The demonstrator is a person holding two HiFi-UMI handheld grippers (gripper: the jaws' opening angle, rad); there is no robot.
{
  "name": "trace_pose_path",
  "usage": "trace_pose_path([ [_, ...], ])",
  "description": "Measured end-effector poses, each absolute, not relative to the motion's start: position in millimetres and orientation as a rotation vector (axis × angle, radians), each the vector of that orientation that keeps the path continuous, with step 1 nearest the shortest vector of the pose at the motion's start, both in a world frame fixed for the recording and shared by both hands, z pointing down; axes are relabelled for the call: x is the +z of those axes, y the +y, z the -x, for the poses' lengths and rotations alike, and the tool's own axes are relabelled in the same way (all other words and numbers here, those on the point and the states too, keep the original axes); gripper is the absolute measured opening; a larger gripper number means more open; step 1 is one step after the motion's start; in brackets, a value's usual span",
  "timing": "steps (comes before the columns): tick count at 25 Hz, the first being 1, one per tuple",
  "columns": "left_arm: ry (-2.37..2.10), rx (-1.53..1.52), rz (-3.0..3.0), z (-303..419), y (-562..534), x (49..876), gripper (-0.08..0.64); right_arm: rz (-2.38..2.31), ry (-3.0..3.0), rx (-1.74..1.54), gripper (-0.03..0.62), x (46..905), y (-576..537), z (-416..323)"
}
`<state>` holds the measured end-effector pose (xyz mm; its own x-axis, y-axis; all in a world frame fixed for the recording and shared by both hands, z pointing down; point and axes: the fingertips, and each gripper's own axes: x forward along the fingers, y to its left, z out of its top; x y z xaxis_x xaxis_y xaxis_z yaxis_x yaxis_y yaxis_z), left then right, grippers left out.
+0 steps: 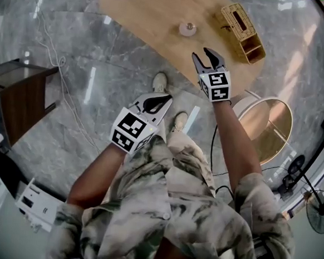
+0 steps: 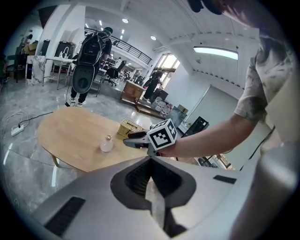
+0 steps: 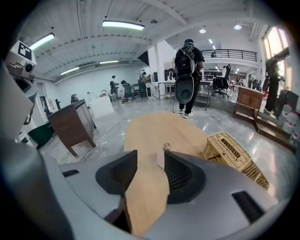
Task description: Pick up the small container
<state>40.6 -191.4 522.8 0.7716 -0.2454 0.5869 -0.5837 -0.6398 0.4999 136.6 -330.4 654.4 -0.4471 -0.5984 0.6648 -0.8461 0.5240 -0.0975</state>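
Over the wooden table's (image 1: 139, 11) near edge, you held your right gripper (image 1: 201, 53) wide open and empty, short of the small container (image 1: 187, 28); your left gripper (image 1: 165, 100) was pinched together, empty.

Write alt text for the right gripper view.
Open jaws of the right gripper frame a small container standing on an oval wooden table. A wicker basket sits to its right; a person with a backpack stands beyond.
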Motion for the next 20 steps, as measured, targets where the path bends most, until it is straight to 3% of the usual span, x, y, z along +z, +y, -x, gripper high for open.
trace_pose_path([
  [20,-0.625,0.59,-2.137,-7,-236,599,0.021,-1.232,-2.108,0.632,0.229,791,-443,-113],
])
